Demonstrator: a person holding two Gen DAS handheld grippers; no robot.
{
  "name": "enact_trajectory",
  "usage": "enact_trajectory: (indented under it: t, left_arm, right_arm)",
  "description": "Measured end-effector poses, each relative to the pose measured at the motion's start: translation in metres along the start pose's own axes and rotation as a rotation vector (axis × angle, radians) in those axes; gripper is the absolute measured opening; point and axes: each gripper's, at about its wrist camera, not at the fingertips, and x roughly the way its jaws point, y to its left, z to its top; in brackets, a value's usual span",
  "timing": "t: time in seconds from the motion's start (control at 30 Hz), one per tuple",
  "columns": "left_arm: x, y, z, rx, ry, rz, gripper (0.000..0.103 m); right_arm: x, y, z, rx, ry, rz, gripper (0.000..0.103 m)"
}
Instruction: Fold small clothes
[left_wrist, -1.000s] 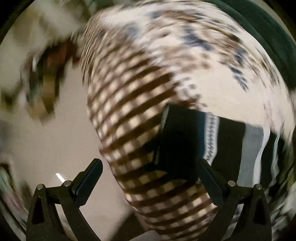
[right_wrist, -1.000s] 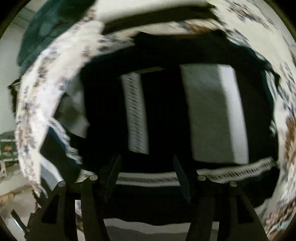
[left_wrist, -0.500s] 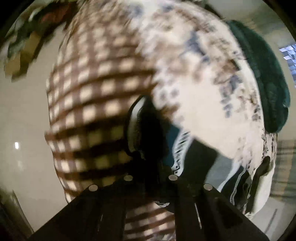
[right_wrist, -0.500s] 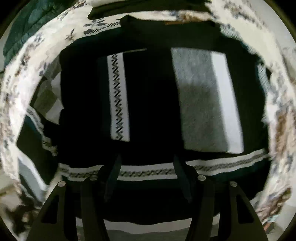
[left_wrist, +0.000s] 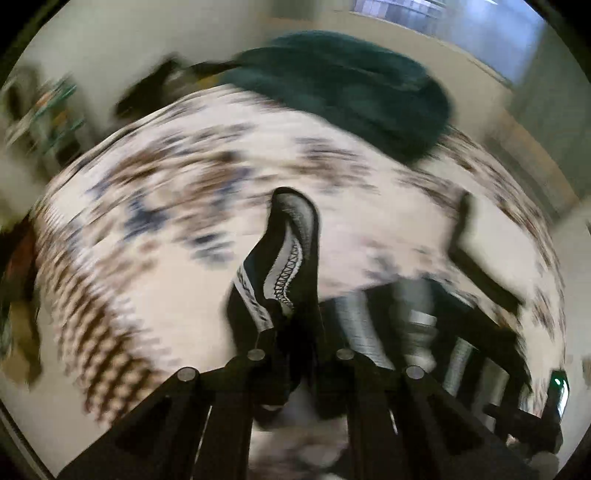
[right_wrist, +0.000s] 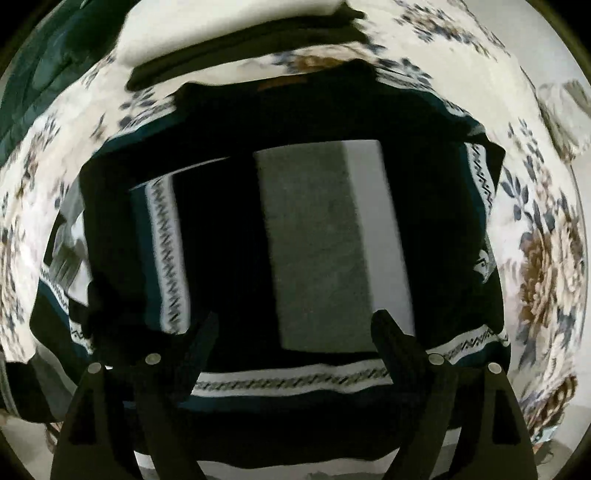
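Observation:
A dark striped garment (right_wrist: 229, 236) with grey, white and zigzag bands lies spread on a floral bedspread (right_wrist: 546, 236). My right gripper (right_wrist: 295, 332) is open and hovers just above its near part, touching nothing. My left gripper (left_wrist: 295, 332) is shut on a corner of the same garment (left_wrist: 291, 251), which stands up as a fold between the fingers. The rest of the garment (left_wrist: 424, 325) trails off to the right in the left wrist view, which is blurred.
A dark green blanket (left_wrist: 351, 85) is bunched at the far edge of the bed. A black and white folded pile (right_wrist: 236, 40) lies beyond the garment. The bedspread has a brown checked border (left_wrist: 103, 332) on the left.
My left gripper closed on the garment's corner and lifted it, swinging toward the bed's middle. My right gripper stayed open and shifted slightly over the garment.

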Motion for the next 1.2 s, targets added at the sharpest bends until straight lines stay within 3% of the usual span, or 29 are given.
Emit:
enact_trajectory:
  t: [0.2,0.27,0.33,0.4,0.43,0.47,0.5,0.53,0.7,0.9,1.0,1.03,1.07,1.1,1.13,1.2]
  left_arm:
    - [0.029,-0.181,-0.034,0.225,0.063,-0.205,0.006]
    - [0.038,-0.231,-0.049,0.273,0.088,-0.238,0.010]
    - [0.043,-0.255,-0.058,0.270,0.109,-0.274,0.010]
    - [0.048,-0.268,-0.059,0.259,0.111,-0.266,0.023]
    - [0.047,-0.267,-0.058,0.259,0.102,-0.264,0.043]
    - [0.043,-0.263,-0.055,0.257,0.085,-0.248,0.078]
    - [0.039,-0.257,-0.054,0.255,0.074,-0.229,0.093]
    - [0.037,-0.247,-0.049,0.246,0.049,-0.190,0.102]
    - [0.033,-0.184,-0.034,0.219,0.002,0.033,0.102]
    - [0.036,-0.100,-0.034,0.156,0.040,0.258,0.102]
    - [0.039,-0.078,-0.039,0.136,0.045,0.321,0.102]
    - [0.039,-0.073,-0.040,0.131,0.047,0.336,0.102]
    - [0.041,-0.068,-0.041,0.121,0.053,0.347,0.102]
    - [0.041,-0.066,-0.041,0.111,0.055,0.352,0.102]
    - [0.041,-0.062,-0.041,0.099,0.054,0.356,0.102]
    - [0.043,-0.060,-0.040,0.084,0.059,0.356,0.102]
  right_arm:
    - [0.005,-0.077,0.012,0.063,0.007,0.012,0.086]
    - [0.006,-0.109,0.014,0.102,0.022,0.033,0.086]
    - [0.008,-0.133,0.018,0.130,0.040,0.065,0.086]
    - [0.007,-0.156,0.019,0.151,0.051,0.091,0.086]
    - [0.004,-0.166,0.020,0.159,0.051,0.108,0.086]
    - [0.002,-0.174,0.021,0.169,0.048,0.138,0.086]
    - [0.000,-0.178,0.022,0.177,0.047,0.162,0.086]
    - [-0.003,-0.182,0.022,0.189,0.047,0.197,0.086]
    - [0.001,-0.166,0.043,0.237,0.051,0.442,0.086]
    - [0.035,-0.090,0.081,0.166,0.075,0.540,0.086]
    - [0.051,-0.051,0.094,0.111,0.089,0.516,0.086]
    - [0.055,-0.036,0.096,0.077,0.086,0.499,0.077]
    - [0.056,-0.027,0.098,0.048,0.081,0.467,0.046]
    - [0.053,-0.018,0.098,0.009,0.063,0.406,0.024]
    - [0.047,-0.015,0.097,-0.001,0.036,0.376,0.009]
    - [0.026,-0.024,0.092,0.021,-0.021,0.385,0.009]
